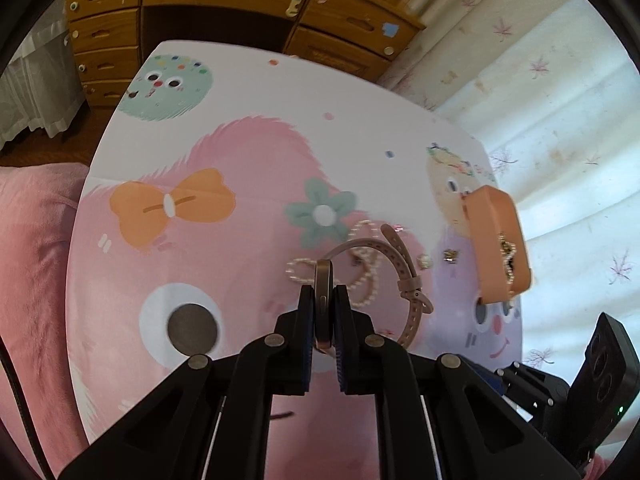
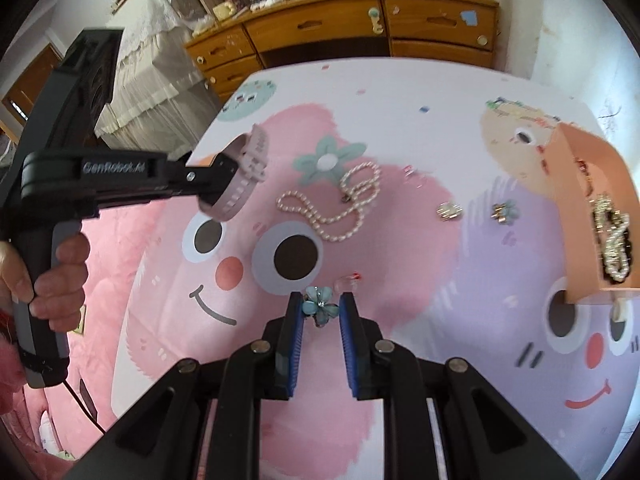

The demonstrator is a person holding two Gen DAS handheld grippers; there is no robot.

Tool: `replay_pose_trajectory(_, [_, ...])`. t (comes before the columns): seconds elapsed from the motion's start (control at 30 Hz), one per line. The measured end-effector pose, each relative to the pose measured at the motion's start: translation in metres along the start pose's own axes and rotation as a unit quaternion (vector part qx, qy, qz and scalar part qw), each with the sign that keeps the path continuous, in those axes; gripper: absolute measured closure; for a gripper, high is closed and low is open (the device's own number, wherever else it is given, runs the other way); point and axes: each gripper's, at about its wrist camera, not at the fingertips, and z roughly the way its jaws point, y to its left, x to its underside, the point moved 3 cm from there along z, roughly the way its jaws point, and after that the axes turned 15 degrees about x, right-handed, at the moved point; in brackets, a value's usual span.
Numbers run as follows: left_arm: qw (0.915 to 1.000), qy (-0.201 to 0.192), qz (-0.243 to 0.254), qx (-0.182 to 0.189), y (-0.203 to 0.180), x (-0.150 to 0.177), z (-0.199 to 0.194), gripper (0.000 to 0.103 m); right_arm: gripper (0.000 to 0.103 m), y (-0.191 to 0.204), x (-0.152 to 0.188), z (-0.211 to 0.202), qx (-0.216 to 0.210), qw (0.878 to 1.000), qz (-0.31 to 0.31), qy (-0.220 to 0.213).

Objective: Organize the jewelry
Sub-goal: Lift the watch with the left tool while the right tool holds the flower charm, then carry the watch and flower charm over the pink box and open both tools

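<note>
The work is laid out on a table [image 2: 400, 92] covered by a cartoon-printed cloth, with a wooden dresser [image 2: 344, 28] behind its far edge and pink bedding below its left edge. An orange jewelry box [image 2: 592, 176] is seen standing near the right edge, its open side already holding beaded and chain pieces, so part of the sorting is judged done. Still loose on the cloth are a pearl necklace [image 2: 332, 208], lying mid-table, and two small earrings [image 2: 450, 211] between it and the box. A pink-strapped watch [image 1: 323, 300] is clamped by its case, edge-on, between the closed pads of the left gripper [image 1: 324, 304] and is carried clear of the cloth. A blue flower earring [image 2: 318, 305] is pinched at the tips of the right gripper [image 2: 320, 308], whose jaws are drawn in on it. Both held items are judged to be still awaiting placement. Open cloth is left between the grippers and the box, though the box sits close to the table's right edge, so little margin is offered there
</note>
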Motion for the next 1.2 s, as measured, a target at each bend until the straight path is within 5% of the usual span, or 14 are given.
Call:
replay_pose_trajectory(0.57, [0.9952, -0.015, 0.091, 0.034, -0.148, -0.014, 0.021, 0.096, 0.085, -0.111, 0.002, -0.087, 0.057, 0.993, -0.029, -0.096])
replay_pose_trajectory(1.2, [0.9822, 0.034, 0.18, 0.04, -0.288, -0.049, 0.15, 0.096, 0.085, -0.243, -0.018, -0.077, 0.072, 0.989, 0.059, -0.113])
